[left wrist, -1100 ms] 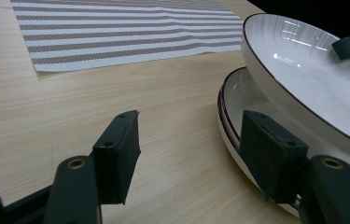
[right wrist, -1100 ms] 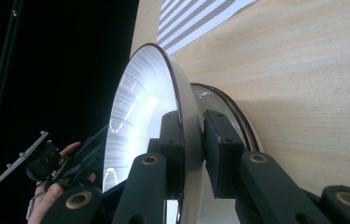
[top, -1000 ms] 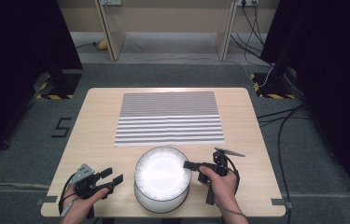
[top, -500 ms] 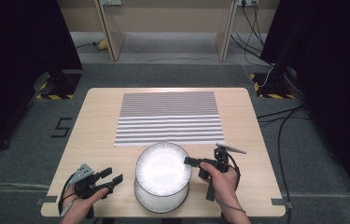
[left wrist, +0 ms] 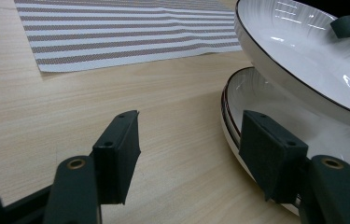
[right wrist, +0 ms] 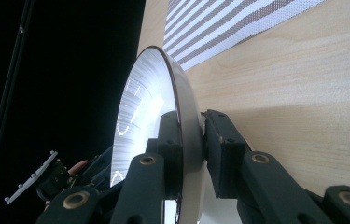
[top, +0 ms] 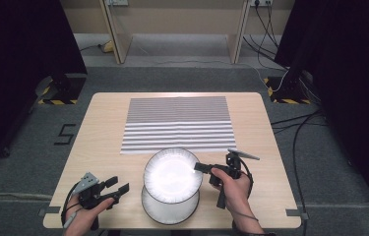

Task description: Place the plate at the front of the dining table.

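A white plate with a dark rim [top: 172, 174] hangs tilted above the plates stacked on the table [top: 169, 212]. My right gripper [top: 198, 167] is shut on its right rim, one jaw inside the dish and one under it, as the right gripper view shows [right wrist: 191, 135] on the plate [right wrist: 144, 93]. My left gripper [top: 118, 184] rests open near the table's front left, nothing between its jaws [left wrist: 189, 140]. In its view, the lifted plate [left wrist: 303, 56] stands clear of the lower plates [left wrist: 256, 95].
A grey-and-white striped placemat [top: 177, 123] lies across the far half of the wooden table [top: 103, 142]. Bare wood separates the mat from the stack. Cables run over the floor at the right [top: 295, 123].
The right gripper has carried the held plate slightly up and away from the person, opening a wider gap over the stack. The left gripper has stayed put.
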`<state>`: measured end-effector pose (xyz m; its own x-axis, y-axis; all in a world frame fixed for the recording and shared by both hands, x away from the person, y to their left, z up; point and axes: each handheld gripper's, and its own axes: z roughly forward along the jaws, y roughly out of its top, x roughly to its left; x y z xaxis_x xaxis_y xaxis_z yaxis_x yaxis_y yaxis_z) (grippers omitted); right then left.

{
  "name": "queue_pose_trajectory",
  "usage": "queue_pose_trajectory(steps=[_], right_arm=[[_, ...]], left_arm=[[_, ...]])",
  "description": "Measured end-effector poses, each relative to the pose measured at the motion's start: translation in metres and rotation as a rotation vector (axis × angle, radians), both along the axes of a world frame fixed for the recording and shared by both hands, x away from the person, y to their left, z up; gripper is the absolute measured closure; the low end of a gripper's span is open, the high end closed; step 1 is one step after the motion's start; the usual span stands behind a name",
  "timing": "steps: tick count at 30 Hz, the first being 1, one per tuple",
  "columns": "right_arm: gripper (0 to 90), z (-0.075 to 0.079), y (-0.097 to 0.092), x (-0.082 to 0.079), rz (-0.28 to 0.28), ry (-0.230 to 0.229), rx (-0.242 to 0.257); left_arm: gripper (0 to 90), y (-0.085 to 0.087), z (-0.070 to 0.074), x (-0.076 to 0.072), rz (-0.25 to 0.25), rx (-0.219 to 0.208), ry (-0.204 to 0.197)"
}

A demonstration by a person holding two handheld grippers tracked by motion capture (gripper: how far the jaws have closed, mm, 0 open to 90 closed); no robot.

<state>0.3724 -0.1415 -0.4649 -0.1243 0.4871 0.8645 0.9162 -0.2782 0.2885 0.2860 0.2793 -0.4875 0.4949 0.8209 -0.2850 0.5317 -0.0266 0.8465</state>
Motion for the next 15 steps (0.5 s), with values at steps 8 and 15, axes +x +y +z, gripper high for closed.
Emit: queue_pose_trajectory(steps=[8, 15], right_arm=[[76.8, 0.0, 0.0, 0.0026, -0.01, -0.003, -0.004], [76.7, -0.0018, 0.0007, 0.0062, -0.017, 0.003, 0.001]], left_arm=[[37.7, 0.0002, -0.0002, 0.0003, 0.001, 0.001, 0.0], [37.7, 0.0, -0.0005, 0.0005, 0.001, -0.003, 0.002]])
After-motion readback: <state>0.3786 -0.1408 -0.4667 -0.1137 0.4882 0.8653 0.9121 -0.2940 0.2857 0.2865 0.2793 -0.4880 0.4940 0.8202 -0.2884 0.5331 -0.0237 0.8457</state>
